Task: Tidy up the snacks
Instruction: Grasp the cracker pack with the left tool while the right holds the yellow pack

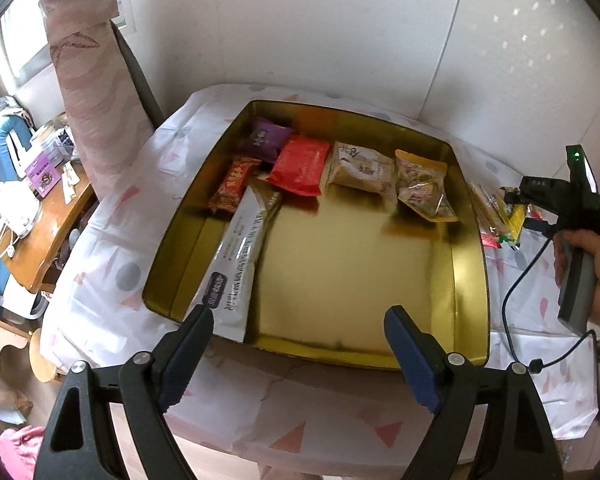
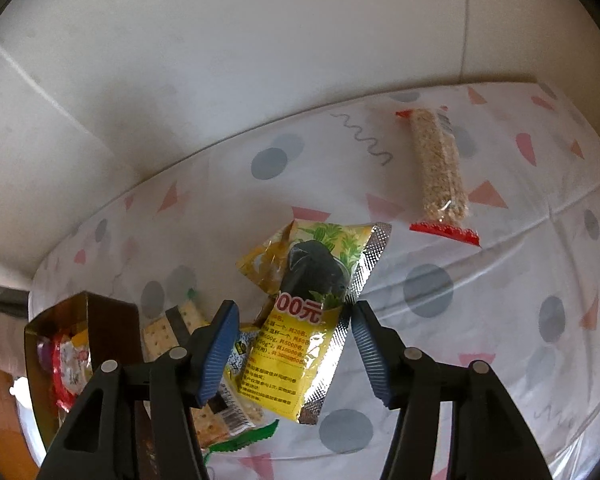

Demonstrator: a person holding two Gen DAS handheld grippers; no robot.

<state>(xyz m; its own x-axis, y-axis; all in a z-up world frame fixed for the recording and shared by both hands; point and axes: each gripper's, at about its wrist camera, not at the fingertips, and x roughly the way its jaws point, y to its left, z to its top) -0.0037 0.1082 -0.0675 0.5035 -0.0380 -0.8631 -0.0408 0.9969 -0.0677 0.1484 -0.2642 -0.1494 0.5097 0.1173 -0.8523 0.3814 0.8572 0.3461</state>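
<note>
both wrist views look steeply down, sharing the gold tin (image 1: 470,280).

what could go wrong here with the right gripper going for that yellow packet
1. The yellow packet sits tilted between the right gripper's open jaws; only one pad looks near its foil edge, so a close may pinch just the edge and it could slip.
2. It overlaps the cracker packs, which may get dragged along.
3. The gold tin's wall is close; a dangling packet could catch on it.
</note>
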